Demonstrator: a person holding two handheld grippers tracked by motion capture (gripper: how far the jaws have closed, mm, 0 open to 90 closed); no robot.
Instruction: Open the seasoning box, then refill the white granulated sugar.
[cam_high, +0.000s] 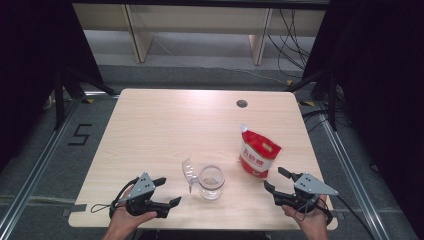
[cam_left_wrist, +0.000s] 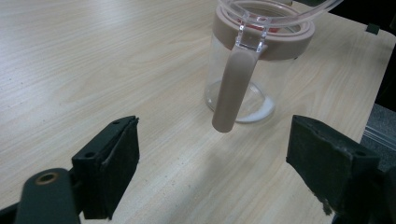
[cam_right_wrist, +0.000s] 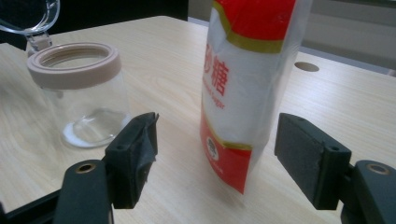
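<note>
Both tongs are wide apart and holding nothing. The left gripper sits just left of the glass jar, jaws pointed at the jar's latch but not touching it. The right gripper is on the jar's other side, jaws aimed at the red-and-white sugar bag. That bag stands upright just right of the jar. The jar's clear lid is flipped open, and there's a little white stuff at the bottom.
</note>
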